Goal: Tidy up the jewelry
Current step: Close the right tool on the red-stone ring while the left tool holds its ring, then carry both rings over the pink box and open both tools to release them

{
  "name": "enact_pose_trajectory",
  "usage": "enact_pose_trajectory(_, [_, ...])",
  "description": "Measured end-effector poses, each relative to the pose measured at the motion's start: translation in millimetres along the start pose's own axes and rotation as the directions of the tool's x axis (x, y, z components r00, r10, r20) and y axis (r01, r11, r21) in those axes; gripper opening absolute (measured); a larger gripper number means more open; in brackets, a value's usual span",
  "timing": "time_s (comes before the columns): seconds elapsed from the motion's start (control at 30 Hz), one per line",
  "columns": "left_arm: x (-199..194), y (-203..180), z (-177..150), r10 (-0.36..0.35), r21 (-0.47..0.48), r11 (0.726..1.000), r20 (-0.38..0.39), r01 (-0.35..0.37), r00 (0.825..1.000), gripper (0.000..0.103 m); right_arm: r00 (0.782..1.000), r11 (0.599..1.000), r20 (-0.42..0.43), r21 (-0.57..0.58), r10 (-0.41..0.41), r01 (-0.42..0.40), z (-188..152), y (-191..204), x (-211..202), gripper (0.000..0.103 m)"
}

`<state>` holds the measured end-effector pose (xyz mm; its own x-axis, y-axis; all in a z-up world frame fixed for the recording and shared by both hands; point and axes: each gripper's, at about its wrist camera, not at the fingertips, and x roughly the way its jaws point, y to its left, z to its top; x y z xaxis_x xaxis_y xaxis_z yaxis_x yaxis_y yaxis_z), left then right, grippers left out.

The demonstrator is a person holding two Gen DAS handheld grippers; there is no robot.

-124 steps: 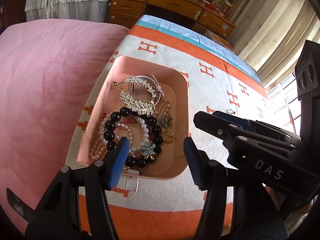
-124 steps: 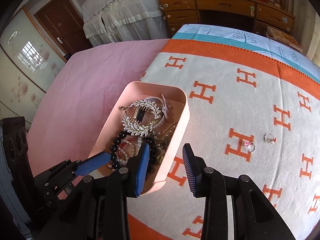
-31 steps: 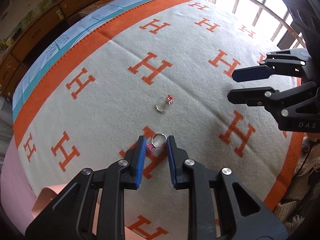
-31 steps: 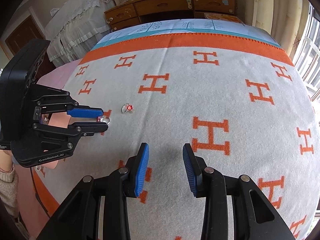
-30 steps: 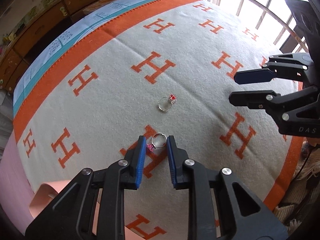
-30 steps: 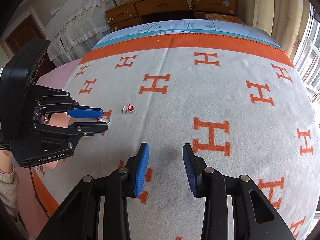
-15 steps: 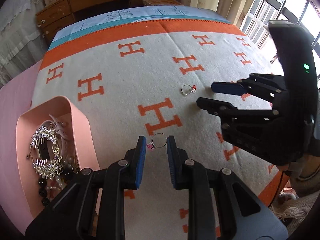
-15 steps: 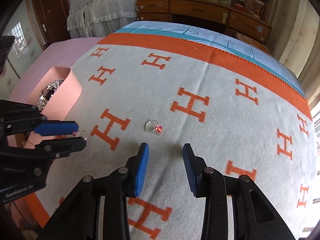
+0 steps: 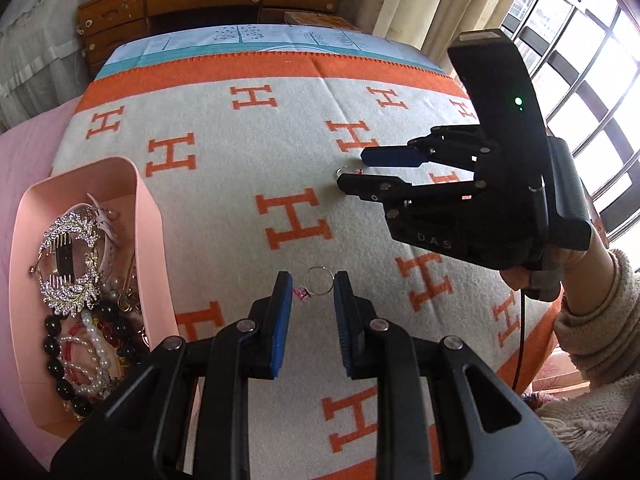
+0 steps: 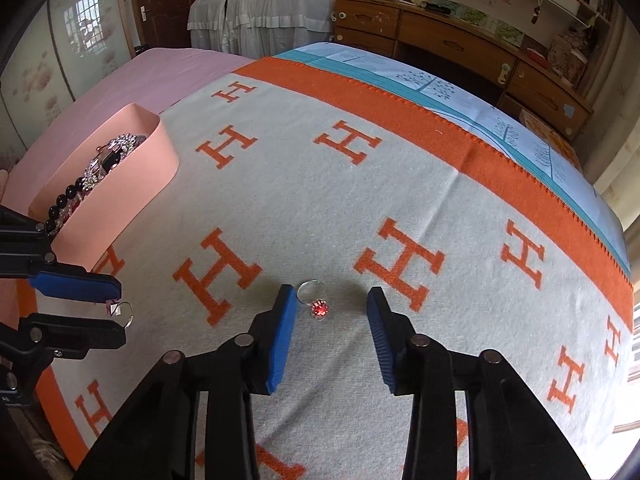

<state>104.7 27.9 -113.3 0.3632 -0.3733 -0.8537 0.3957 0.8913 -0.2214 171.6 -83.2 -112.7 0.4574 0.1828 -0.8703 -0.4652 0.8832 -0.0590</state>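
Two rings: pink-stone ring (image 9: 318, 283) pinched in left gripper (image 9: 313, 285), red-stone ring (image 10: 314, 300) between wide-open right gripper (image 10: 332, 300) fingers.

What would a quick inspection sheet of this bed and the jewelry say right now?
Surface: blanket with orange H pattern, spread over the bed.
Job's things: pink-stone ring held in left gripper; red-stone ring lying on blanket; pink box full of jewelry.
Clutter: nothing seen.
Grippers: left shut on its ring; right gripper open, straddling the red-stone ring.
Cables: black cable hanging below right gripper.
Surroundings: wooden dresser, window, curtains.
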Motion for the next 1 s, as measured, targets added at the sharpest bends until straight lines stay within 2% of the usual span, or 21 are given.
enact_pose_trajectory(0.03, [-0.3,0.6,-1.0,-0.001,-0.003,1.0,0.0,0.001,1.0,0.019,1.0,1.0,0.002,-0.012,-0.007,0.007,0.4,2.9,0.1,0.031])
enact_pose_trajectory(0.17, [-4.4,0.9,-2.2,-0.014,-0.013,1.0,0.016,0.014,1.0,0.019,1.0,0.999,0.01,-0.029,-0.014,0.014,0.2,11.2,-0.6,0.016])
enact_pose_trajectory(0.33, [-17.1,0.3,-1.1,-0.028,-0.023,0.999,0.05,0.029,0.998,0.019,0.999,0.999,0.014,-0.005,-0.043,0.043,-1.2,14.5,-3.4,0.016])
enact_pose_trajectory(0.47, [-37.5,-1.5,-0.5,-0.024,-0.025,0.999,0.09,0.027,0.996,0.019,0.999,0.999,0.044,0.04,-0.028,0.027,0.1,16.0,-19.7,0.016])
enact_pose_trajectory(0.67, [-85.4,14.4,0.8,0.049,-0.065,0.997,0.184,-0.038,0.982,0.019,0.989,0.998,0.142,0.044,0.042,-0.049,18.9,43.0,-65.7,0.016])
enact_pose_trajectory(0.83, [-126.3,60.8,2.2,0.132,-0.179,0.98,0.24,-0.09,0.962,0.019,0.965,0.988,0.22,0.036,0.139,-0.151,48.0,81.6,-99.7,0.016])
enact_pose_trajectory(1.0, [-150.8,112.7,-1.7,0.173,-0.304,0.948,0.249,-0.093,0.953,0.019,0.939,0.963,0.228,0.022,0.256,-0.268,76.2,121.6,-108.5,0.016])
